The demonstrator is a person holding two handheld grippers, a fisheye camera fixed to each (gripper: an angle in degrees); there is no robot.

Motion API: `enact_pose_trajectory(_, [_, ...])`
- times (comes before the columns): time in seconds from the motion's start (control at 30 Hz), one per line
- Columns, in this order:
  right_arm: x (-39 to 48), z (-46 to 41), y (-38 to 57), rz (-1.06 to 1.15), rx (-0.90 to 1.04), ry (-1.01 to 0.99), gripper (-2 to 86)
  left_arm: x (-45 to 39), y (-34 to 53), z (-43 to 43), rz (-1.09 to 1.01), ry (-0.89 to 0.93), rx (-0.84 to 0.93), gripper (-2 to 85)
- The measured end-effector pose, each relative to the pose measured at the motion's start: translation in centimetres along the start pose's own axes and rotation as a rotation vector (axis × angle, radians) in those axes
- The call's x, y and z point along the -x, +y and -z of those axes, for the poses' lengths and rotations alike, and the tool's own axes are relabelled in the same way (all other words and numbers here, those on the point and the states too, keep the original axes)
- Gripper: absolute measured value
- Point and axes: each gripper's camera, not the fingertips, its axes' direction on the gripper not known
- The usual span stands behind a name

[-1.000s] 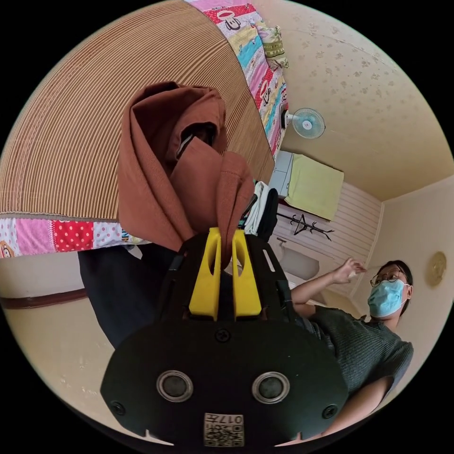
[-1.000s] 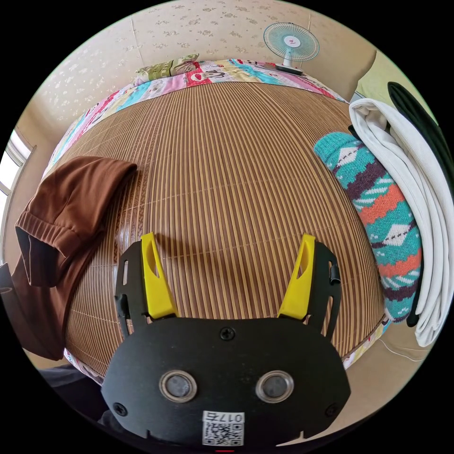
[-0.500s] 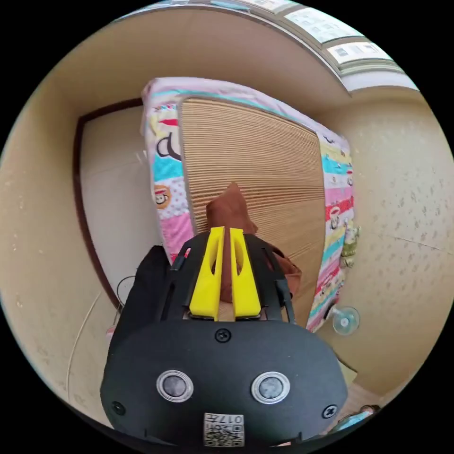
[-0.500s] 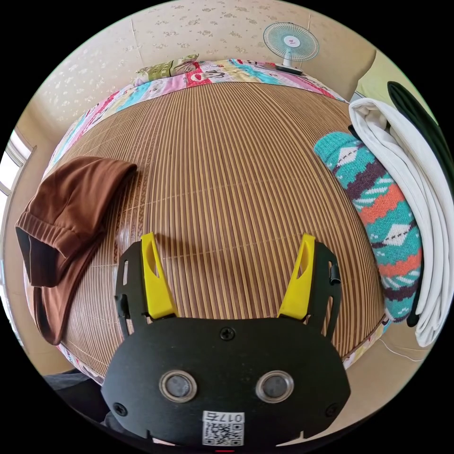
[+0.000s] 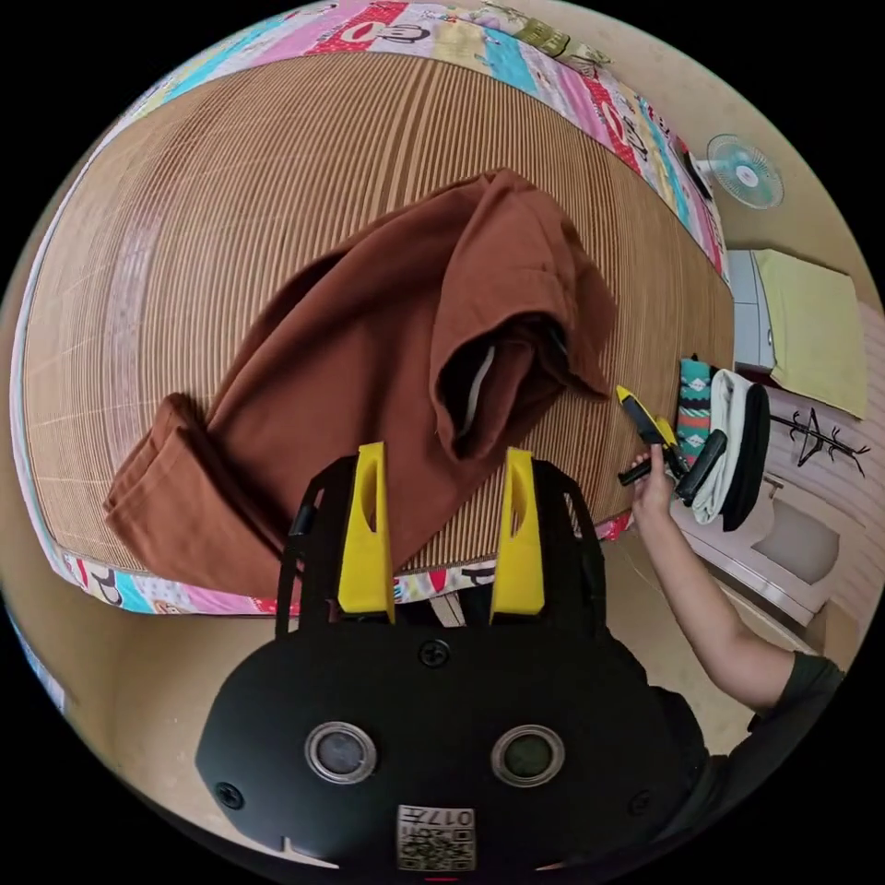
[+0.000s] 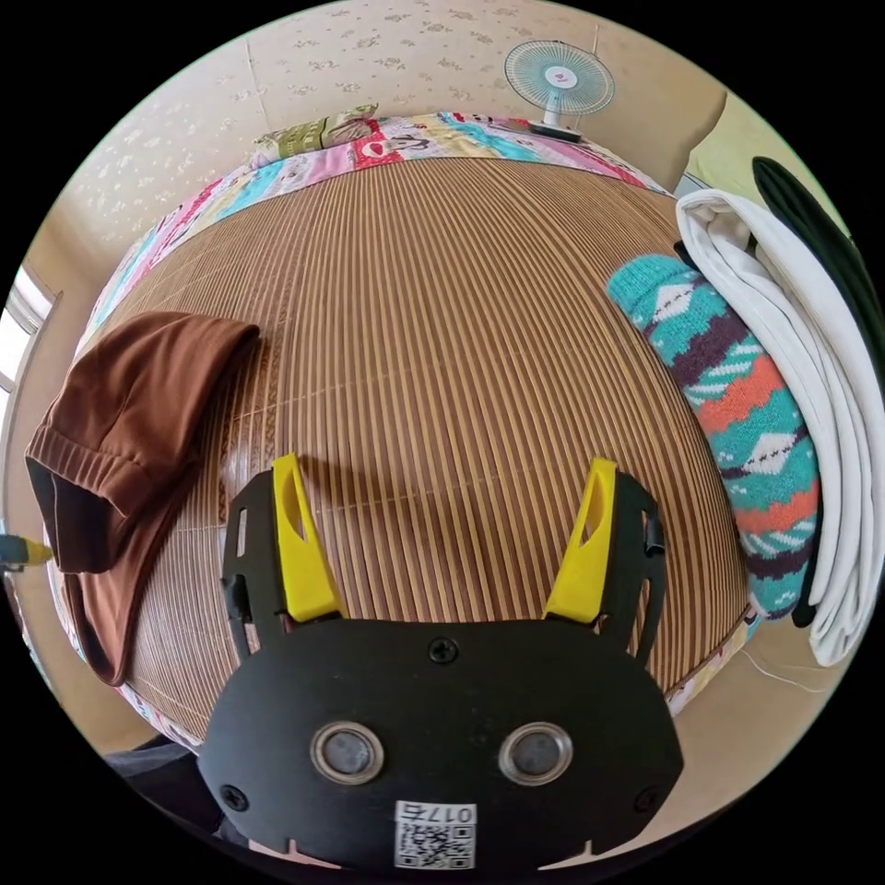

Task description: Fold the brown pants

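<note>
The brown pants lie crumpled on the bamboo mat, waistband opening toward the near edge and one leg end bunched at the left corner. My left gripper hovers open over the near edge, with the pants' fabric seen past its spread jaws. A hand holds my right gripper at the mat's right end. In the right gripper view the pants rest at the far left, and the right gripper stands open above bare mat.
A stack of folded clothes sits at the mat's right end: a teal and orange knit piece, a white one and a black one. A patchwork quilt borders the mat. A fan stands behind.
The left gripper held the pants in shut jaws and swung them around; now its jaws are open and the pants lie spread on the mat. The right gripper has barely moved.
</note>
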Motion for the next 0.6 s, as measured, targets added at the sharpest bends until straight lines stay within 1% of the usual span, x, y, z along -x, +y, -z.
enact_pose_trajectory(0.03, [-0.3,0.0,-0.4,-0.032,0.015,0.014,44.4,-0.7,-1.2,-1.8,-0.001,-0.004,0.035,17.8])
enact_pose_trajectory(0.07, [-1.3,-0.4,-1.2,-0.117,0.063,0.037,51.1,-1.2,-1.9,-3.2,0.001,-0.001,0.056,17.9])
enact_pose_trajectory(0.1, [-2.9,-1.2,-2.1,-0.227,0.153,0.044,58.7,-1.4,-2.1,-3.7,0.005,-0.003,0.059,17.9])
enact_pose_trajectory(0.13, [-3.8,-1.9,-2.4,-0.292,0.221,0.042,63.1,-1.7,-2.4,-4.4,0.022,-0.013,0.051,17.8])
enact_pose_trajectory(0.17, [-5.7,-3.9,-2.8,-0.430,0.393,0.025,72.4,-1.8,-2.6,-5.1,0.048,-0.020,0.041,17.3])
enact_pose_trajectory(0.2, [-7.3,-7.1,-2.4,-0.559,0.662,-0.042,82.2,-1.7,-2.6,-5.4,0.065,-0.016,0.040,17.1])
enact_pose_trajectory(0.27, [-8.0,-11.4,-1.4,-0.637,1.004,-0.180,84.4,-1.0,-2.8,-6.8,0.138,0.061,0.046,15.1])
enact_pose_trajectory(0.3, [-8.0,-10.6,-2.2,-0.622,0.953,-0.171,84.7,-0.9,-2.7,-7.1,0.152,0.093,0.043,14.5])
enact_pose_trajectory(0.33, [-8.0,-10.5,-2.6,-0.612,0.951,-0.168,84.8,-0.7,-2.6,-7.3,0.177,0.135,0.033,13.8])
enact_pose_trajectory(0.37, [-8.0,-10.8,-3.0,-0.596,0.977,-0.169,84.9,-0.7,-2.4,-7.3,0.185,0.138,0.027,13.7])
enact_pose_trajectory(0.5, [-8.3,-10.7,-4.2,-0.604,0.963,-0.155,85.7,-0.5,-1.9,-7.4,0.163,0.145,0.041,13.5])
enact_pose_trajectory(0.6, [-8.7,-10.9,-4.7,-0.604,0.961,-0.154,85.7,0.5,-1.0,-7.6,0.177,0.188,0.050,12.8])
